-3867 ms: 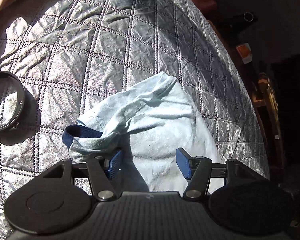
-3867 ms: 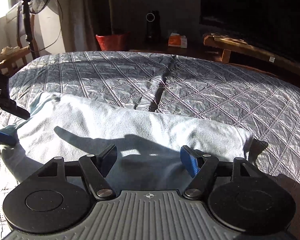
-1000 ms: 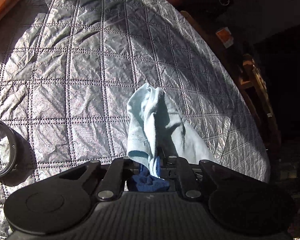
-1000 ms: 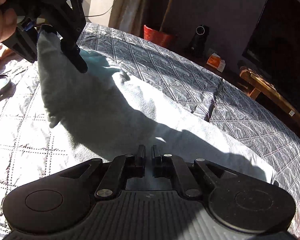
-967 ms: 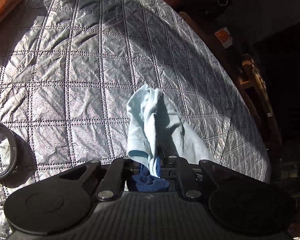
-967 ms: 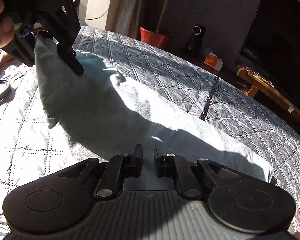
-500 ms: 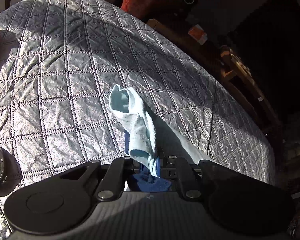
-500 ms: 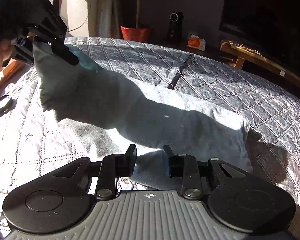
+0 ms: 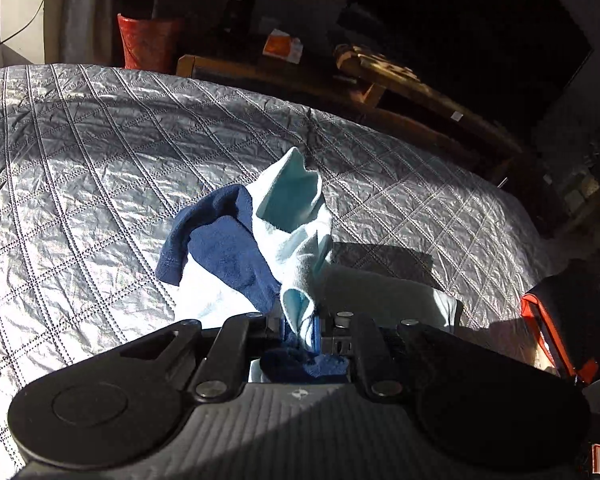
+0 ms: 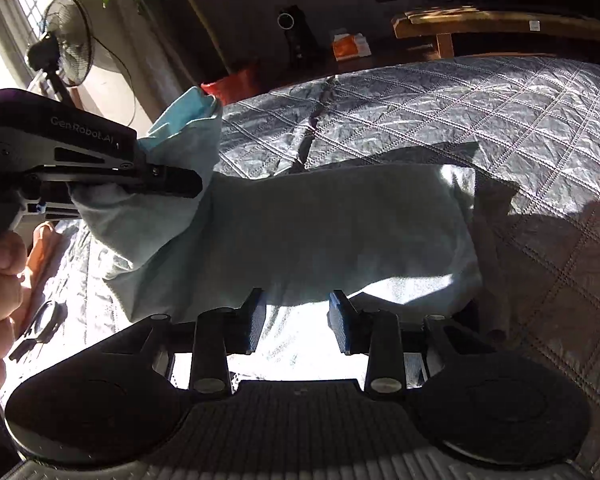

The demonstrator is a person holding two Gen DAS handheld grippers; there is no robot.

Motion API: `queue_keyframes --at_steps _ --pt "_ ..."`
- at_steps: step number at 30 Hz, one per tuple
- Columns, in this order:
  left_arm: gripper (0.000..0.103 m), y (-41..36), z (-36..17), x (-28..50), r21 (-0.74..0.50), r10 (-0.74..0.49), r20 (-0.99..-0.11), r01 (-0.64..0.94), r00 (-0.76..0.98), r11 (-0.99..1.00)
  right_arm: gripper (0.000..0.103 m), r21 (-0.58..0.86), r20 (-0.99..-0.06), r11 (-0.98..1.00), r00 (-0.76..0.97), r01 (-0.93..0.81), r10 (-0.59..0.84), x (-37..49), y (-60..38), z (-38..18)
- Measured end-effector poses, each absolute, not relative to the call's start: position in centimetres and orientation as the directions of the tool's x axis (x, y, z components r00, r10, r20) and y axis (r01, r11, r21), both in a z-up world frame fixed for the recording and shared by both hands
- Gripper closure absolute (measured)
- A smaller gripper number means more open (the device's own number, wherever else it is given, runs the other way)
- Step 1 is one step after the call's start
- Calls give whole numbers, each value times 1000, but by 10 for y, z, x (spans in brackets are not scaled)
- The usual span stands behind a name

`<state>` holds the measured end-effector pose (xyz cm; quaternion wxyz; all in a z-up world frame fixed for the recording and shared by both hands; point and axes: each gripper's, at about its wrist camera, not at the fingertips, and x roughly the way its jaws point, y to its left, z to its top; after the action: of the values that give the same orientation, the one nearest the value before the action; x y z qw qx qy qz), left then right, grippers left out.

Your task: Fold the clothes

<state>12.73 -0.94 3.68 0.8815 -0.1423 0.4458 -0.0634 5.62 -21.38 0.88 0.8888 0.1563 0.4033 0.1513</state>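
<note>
A light blue garment with a dark blue collar lies folded lengthwise on the silver quilted bed [image 9: 80, 152]. My left gripper [image 9: 300, 326] is shut on the light blue garment [image 9: 296, 216] at its collar end [image 9: 224, 248] and holds that end lifted above the bed. In the right wrist view the left gripper [image 10: 92, 168] shows at the left, with the garment [image 10: 340, 224] stretching from it down to the bed [image 10: 520, 112]. My right gripper [image 10: 296, 322] is open and empty, its fingers just over the garment's near edge.
A round black-rimmed lens [image 10: 46, 320] lies on the bed at the left. Beyond the bed stand a red pot [image 9: 150, 42], a wooden bench [image 10: 500, 24], a fan [image 10: 66, 40] and an orange box [image 10: 350, 46]. An orange-edged black object [image 9: 560, 320] sits at the right.
My left gripper has lifted the collar end higher and swung it toward the garment's other end. My right gripper has opened and let go of the garment's near edge.
</note>
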Motion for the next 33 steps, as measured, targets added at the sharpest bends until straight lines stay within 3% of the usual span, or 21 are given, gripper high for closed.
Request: queue_keyframes --at_steps 3,4,13,16,20,24,25,33 --pt "92 -32 39 127 -294 -253 -769 27 587 955 63 523 -669 852 632 27 392 61 -254 -5" --pt "92 -40 40 128 -291 -259 -769 41 585 956 69 563 -672 823 624 80 399 63 -267 -11" --pt "92 -97 36 130 -269 -287 -790 114 541 956 84 797 -565 554 624 241 540 68 -306 -45" --pt "92 -112 29 132 -276 -301 -798 127 523 953 84 826 -541 497 626 268 561 67 -310 -53" --pt "92 -134 23 134 -294 -327 -804 146 496 945 99 845 -526 437 628 308 573 67 -315 -62" --pt "92 -149 14 136 -291 -320 -818 136 478 947 98 856 -513 392 648 337 562 67 -316 -67" --pt "91 -149 11 137 -298 -320 -821 123 473 947 93 858 -509 381 666 343 545 66 -319 -66" --pt "82 -154 0 135 -355 -367 -813 115 452 928 81 831 -529 423 747 361 402 62 -341 -54"
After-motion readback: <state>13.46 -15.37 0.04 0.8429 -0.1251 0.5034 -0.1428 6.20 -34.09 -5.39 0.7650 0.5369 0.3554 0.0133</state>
